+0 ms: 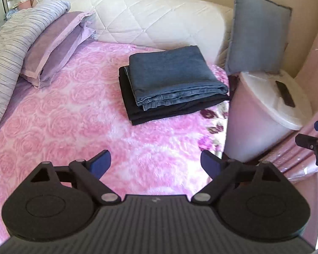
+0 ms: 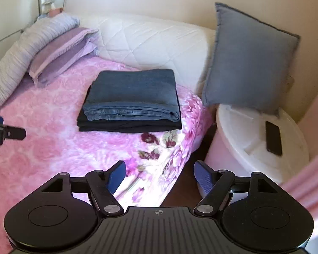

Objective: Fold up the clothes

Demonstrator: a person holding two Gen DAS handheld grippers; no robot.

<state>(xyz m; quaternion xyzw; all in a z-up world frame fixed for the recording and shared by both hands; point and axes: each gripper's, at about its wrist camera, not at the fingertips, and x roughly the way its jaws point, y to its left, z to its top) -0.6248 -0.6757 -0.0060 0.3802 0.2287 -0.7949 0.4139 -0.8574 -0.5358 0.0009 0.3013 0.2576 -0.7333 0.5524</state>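
Folded jeans point(image 1: 171, 72) top a black garment point(image 1: 137, 114) on the pink blanket point(image 1: 63, 116) (both grippers spread wide, empty).

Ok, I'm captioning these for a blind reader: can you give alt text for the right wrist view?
Folded blue jeans lie on a folded black garment on a pink blanket. The open right gripper holds nothing; a grey cushion leans beside the bed.

Two folded garments stacked at frame centre: blue jeans point(image 1: 176, 72) on top, black garment point(image 1: 171, 110) beneath. One purple pillow point(image 1: 53, 46) upper left. One grey cushion point(image 1: 258, 33) upper right. One white bin point(image 1: 271, 110) right. One phone point(image 1: 285, 95) on its lid. One pink blanket point(image 1: 74, 127). Two grippers.
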